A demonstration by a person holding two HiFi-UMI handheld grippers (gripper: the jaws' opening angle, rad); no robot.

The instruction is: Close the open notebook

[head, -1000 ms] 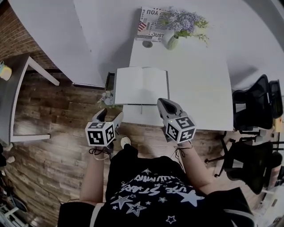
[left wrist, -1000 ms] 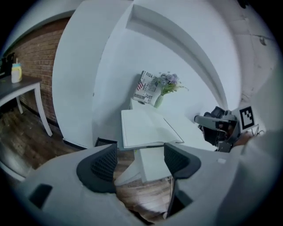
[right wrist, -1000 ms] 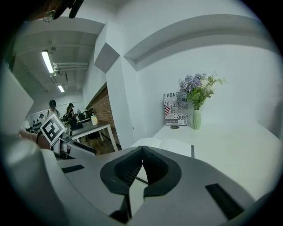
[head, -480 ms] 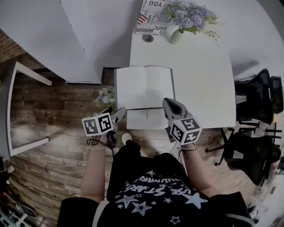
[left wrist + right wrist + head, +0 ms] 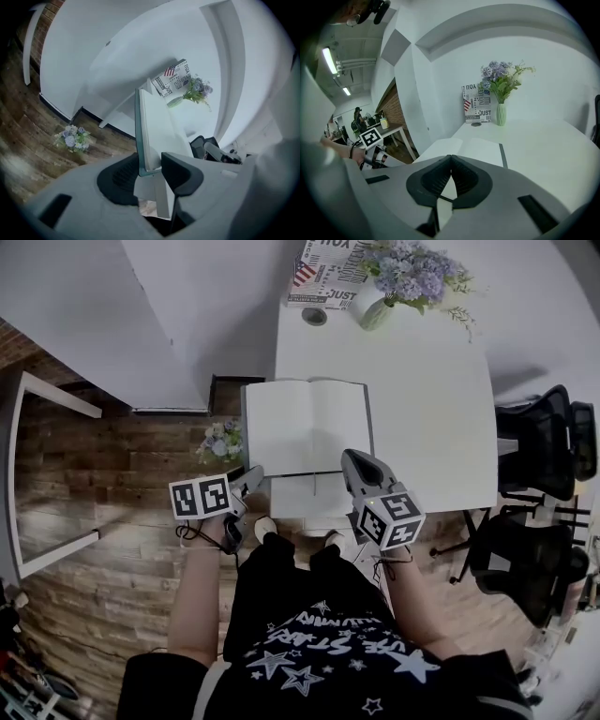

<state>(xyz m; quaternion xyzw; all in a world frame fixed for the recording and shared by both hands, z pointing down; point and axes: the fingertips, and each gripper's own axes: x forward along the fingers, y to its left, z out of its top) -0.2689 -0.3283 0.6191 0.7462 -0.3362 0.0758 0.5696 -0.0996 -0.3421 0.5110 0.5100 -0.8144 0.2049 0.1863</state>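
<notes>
Two grippers were down at the near edge of the white table (image 5: 422, 409), one at each side of the open notebook (image 5: 305, 426). The notebook lay flat, both pages blank, on the table's near left part. Its left side jutted out past the table's left edge, and a strip of bare table showed in front of it.

The left gripper (image 5: 248, 479) was turned on its side at the notebook's near left corner. In the left gripper view its jaws stood a moderate way apart, with that corner of the notebook (image 5: 157, 126) in the gap between the pads (image 5: 123, 176). The cover's edge ran just beside the left pad, though whether either pad pressed on it could not be told.

The right gripper (image 5: 354, 463) was over the near end of the right page. Its own view showed the jaws brought together, the pads (image 5: 461, 176) meeting at their tips with nothing caught between them (only a sliver of white page showed below the meeting point). Beyond them the notebook (image 5: 480, 150) stretched away toward the wall.

At the table's far end stood a vase (image 5: 373, 307) of purple flowers, with a printed card (image 5: 323, 277) just beside it against the wall. A small bunch of flowers (image 5: 220, 439) lay on the wood floor left of the table. Black chairs (image 5: 534, 446) were off to the right.
</notes>
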